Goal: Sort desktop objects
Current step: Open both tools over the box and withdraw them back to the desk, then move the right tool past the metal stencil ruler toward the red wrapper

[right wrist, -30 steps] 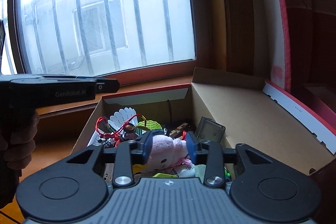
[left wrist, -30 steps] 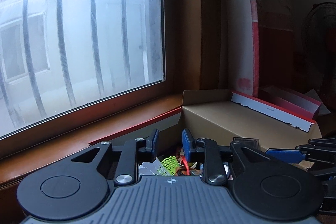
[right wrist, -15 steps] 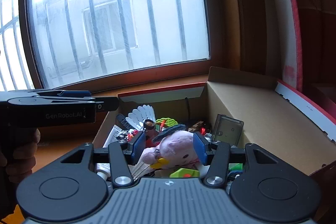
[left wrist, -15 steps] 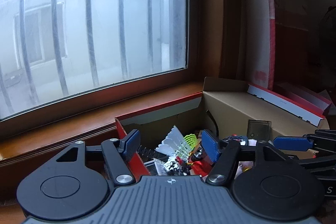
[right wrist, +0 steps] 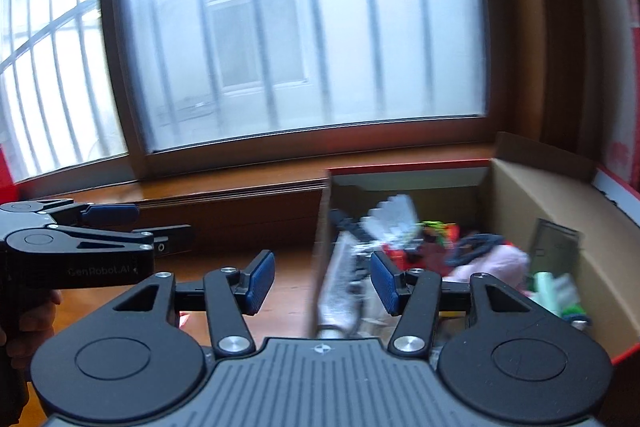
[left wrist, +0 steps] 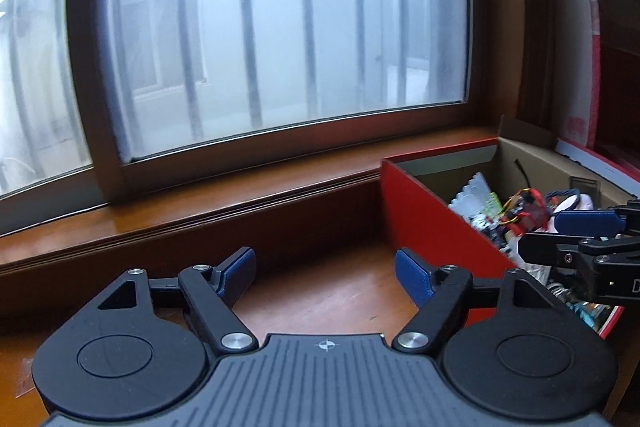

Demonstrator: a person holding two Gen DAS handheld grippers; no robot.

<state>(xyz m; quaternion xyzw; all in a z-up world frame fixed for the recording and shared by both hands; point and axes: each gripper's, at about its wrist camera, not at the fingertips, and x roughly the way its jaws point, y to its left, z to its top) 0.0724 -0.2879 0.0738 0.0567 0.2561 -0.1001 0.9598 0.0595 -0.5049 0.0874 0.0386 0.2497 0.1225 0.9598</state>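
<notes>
Brown wood of the worktop (left wrist: pixel 320 291) was seen bare beneath the left tongs (left wrist: pixel 325 269), spread wide and empty; the right tongs (right wrist: pixel 322 277) were likewise parted, nothing held. The small objects (right wrist: pixel 420 239) were heaped inside the red box (left wrist: pixel 432 223) — sorting looked largely done. A pink plush (right wrist: pixel 496 263) was shown only by the right view, blurred.

Left gripper (left wrist: pixel 325 275) jaws wide apart, empty; right gripper (right wrist: pixel 322 279) likewise, though view blurred.
</notes>
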